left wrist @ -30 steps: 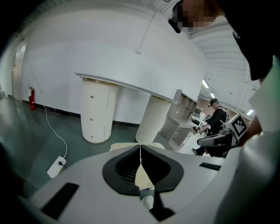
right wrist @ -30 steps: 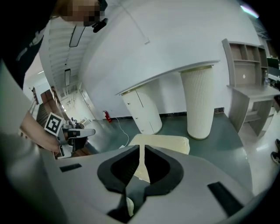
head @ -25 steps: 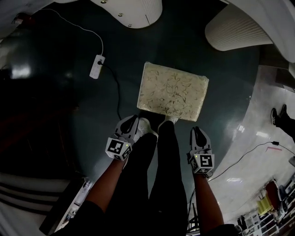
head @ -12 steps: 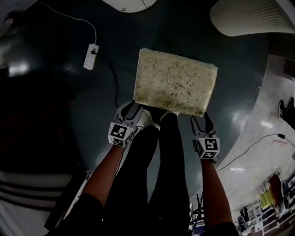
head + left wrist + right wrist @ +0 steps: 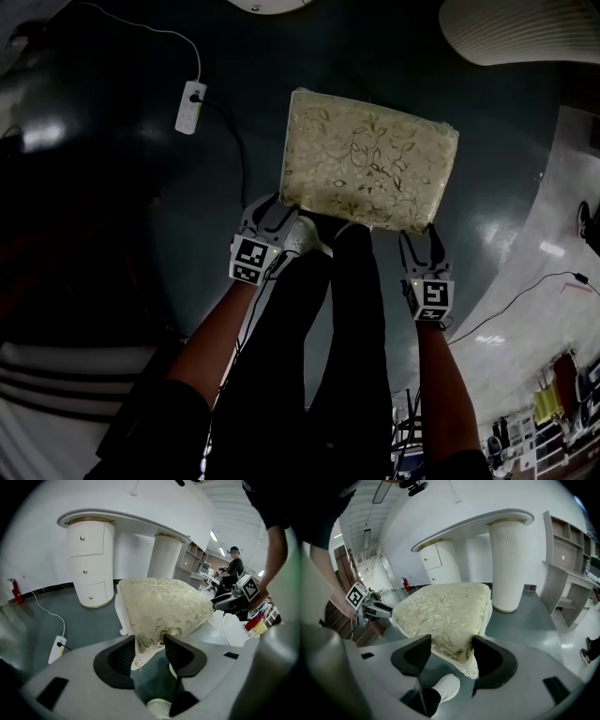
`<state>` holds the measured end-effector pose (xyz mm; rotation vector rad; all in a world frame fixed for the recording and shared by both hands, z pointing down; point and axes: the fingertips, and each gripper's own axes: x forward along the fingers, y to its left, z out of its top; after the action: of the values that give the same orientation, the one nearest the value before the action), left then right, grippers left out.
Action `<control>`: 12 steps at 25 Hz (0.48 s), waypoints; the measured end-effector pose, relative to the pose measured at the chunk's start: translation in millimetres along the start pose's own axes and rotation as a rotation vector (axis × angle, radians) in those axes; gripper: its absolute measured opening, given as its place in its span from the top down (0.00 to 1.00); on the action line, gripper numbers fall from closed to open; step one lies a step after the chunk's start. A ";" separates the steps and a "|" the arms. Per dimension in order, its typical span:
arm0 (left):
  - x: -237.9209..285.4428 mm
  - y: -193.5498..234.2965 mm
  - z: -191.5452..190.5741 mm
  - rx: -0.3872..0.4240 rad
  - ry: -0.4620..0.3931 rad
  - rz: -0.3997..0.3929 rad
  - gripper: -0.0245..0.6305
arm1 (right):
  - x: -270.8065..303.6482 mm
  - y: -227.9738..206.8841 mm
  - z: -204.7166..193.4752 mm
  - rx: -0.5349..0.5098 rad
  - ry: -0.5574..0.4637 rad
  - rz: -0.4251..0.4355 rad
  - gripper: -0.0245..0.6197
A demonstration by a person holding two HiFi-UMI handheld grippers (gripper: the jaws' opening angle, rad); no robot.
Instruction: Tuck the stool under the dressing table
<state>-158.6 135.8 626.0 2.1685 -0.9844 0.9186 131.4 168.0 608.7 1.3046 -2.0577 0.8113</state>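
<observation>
The stool (image 5: 370, 173) has a cream cushion with a gold leaf pattern and stands on the dark green floor, short of the white dressing table (image 5: 122, 520). My left gripper (image 5: 272, 211) is at the cushion's near left corner. In the left gripper view (image 5: 149, 641) its jaws have just been opening, and the corner of the stool (image 5: 159, 606) pokes in between them. My right gripper (image 5: 424, 242) is at the near right corner. Its jaws (image 5: 451, 644) have also just been opening, and the stool's (image 5: 440, 604) other corner lies between them.
The table's drawer pedestal (image 5: 89, 564) and ribbed column (image 5: 511, 564) stand beyond the stool. A white power strip (image 5: 191, 94) with its cable lies on the floor at the left. The person's legs and white shoes (image 5: 305, 239) are between the grippers. Another person (image 5: 233, 566) stands far off.
Both grippers have come down and forward to the stool's near corners, and their jaws have gone from shut to wide open. The stool looks larger and closer.
</observation>
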 end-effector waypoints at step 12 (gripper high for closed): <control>2.7 -3.2 -6.8 -0.038 0.002 0.011 0.68 | 8.7 -4.3 5.1 0.035 0.019 -0.043 0.55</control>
<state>-157.0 141.5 631.5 2.1320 -1.0064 0.8999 131.5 157.8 612.5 1.3504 -2.0025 0.8412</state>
